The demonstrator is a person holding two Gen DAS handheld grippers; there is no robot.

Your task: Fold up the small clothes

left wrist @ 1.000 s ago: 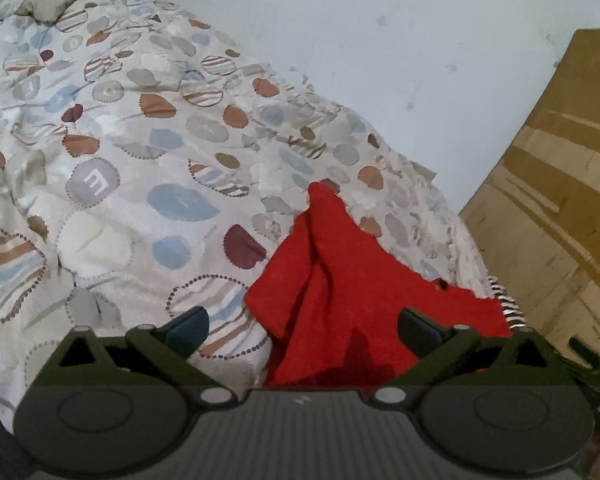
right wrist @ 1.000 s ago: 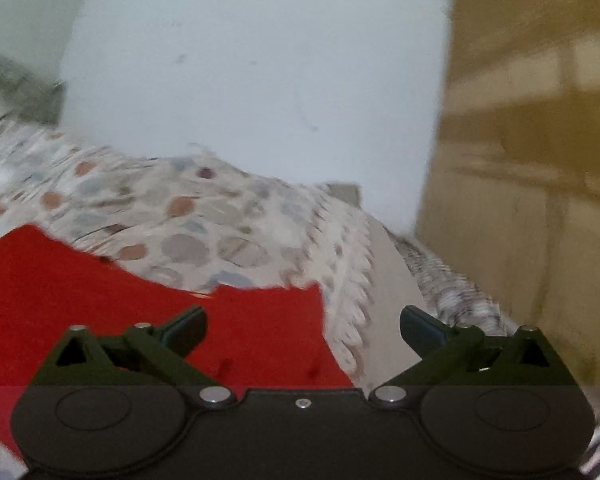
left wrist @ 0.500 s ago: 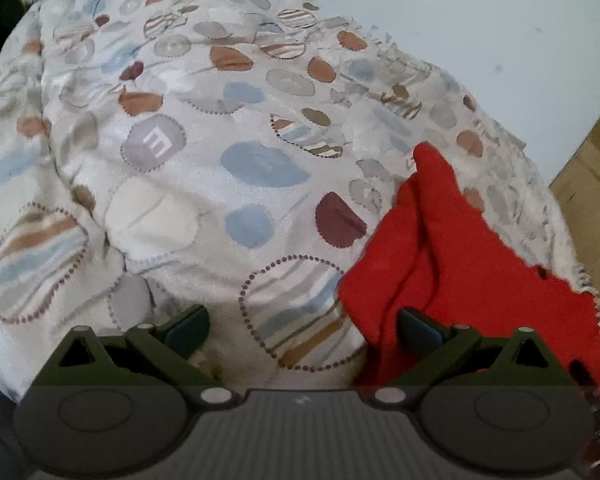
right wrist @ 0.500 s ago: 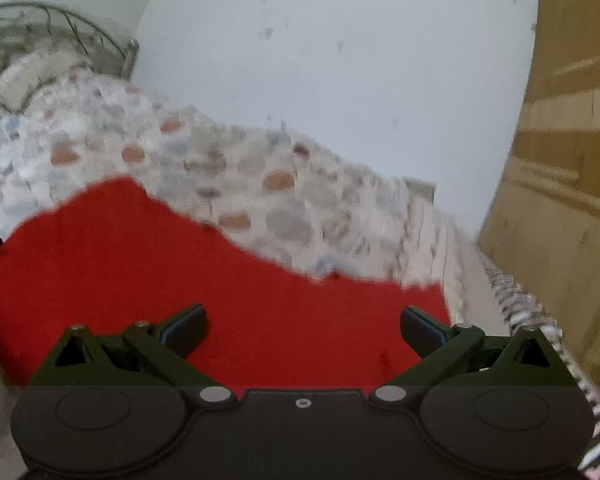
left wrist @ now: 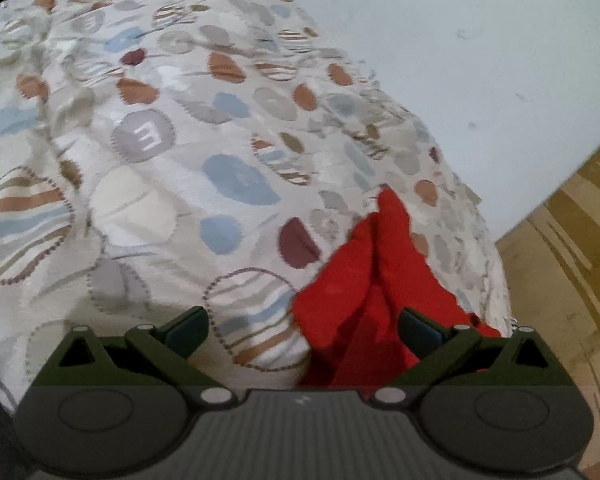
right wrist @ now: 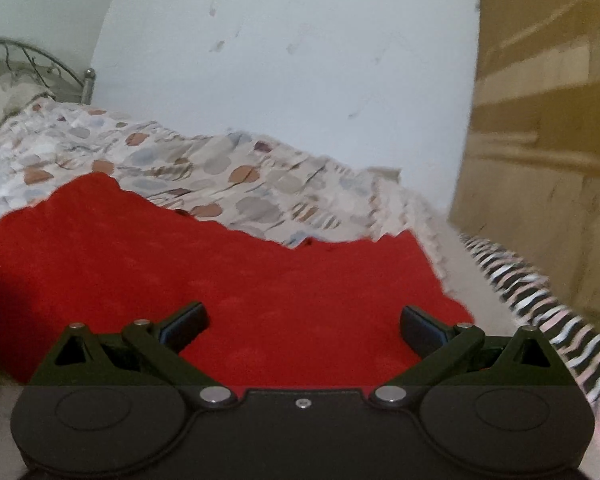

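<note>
Left wrist view: the left gripper (left wrist: 303, 327) is spread wide with nothing between its jaws, above the patterned bedspread (left wrist: 152, 168). The red garment (left wrist: 374, 280) lies rumpled ahead and to the right, near the bed's far edge by the white wall (left wrist: 460, 60), with its nearer part running beneath the right-hand finger. From the right wrist, the right gripper (right wrist: 303, 325) is likewise released, and the red cloth (right wrist: 220, 272) spreads flat beneath and ahead of it. A striped fabric (right wrist: 540, 304) lies beside the bed's right edge.

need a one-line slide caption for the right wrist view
Open right tool poised over a flat red fabric garment on a spotted patterned bedspread, nothing gripped.
</note>
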